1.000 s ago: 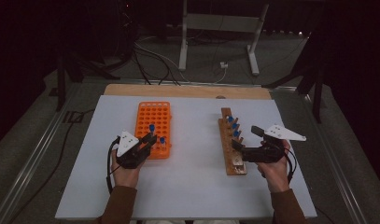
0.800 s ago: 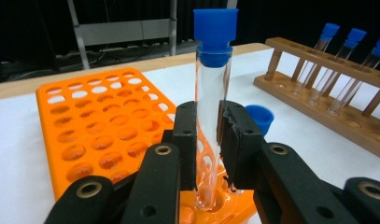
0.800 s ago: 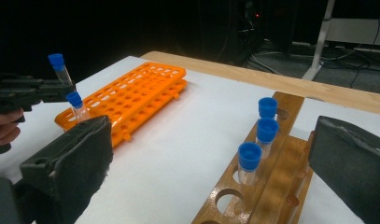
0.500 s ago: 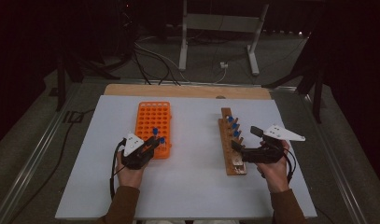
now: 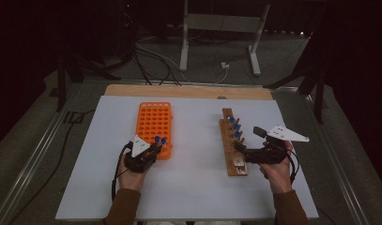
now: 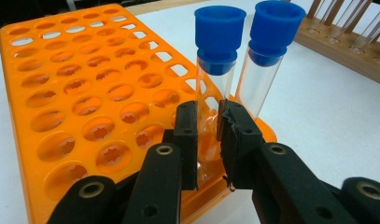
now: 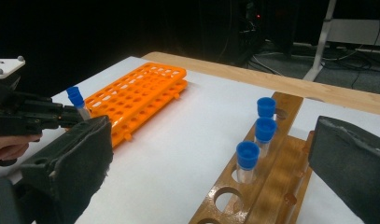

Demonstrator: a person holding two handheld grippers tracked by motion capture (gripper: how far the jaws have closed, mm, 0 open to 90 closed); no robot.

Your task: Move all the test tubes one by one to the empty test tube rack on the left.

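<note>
The clear plastic test tube with a blue screw cap [image 6: 214, 79] stands close to upright, its long axis vertical and its cap end pointing up, its lower end sunk into a hole at the near right corner of the orange plastic tube rack [image 5: 153, 126]; the left gripper [image 6: 208, 140] is clamped on the tube's lower body, a black pad pressed on either side of the glassy wall just above the rack top; a second clear tube with a blue cap [image 6: 266, 56] stands just beside it to the right, also upright and seated in the next corner hole, and the two caps are nearly level; the rest of the orange rack's holes that can be seen are unfilled; the rack lies on the white table top [image 5: 193, 187], left of centre, with its long side running near to far; to the right lies the long wooden tube rack [image 5: 233, 147], likewise running near to far, and three blue-capped clear tubes [image 7: 260, 140] stand upright in a row in its far holes, while the nearer holes are vacant; the right gripper [image 5: 242, 151] rests at the near end of the wooden rack with its padded jaws spread wide apart and nothing between them.
</note>
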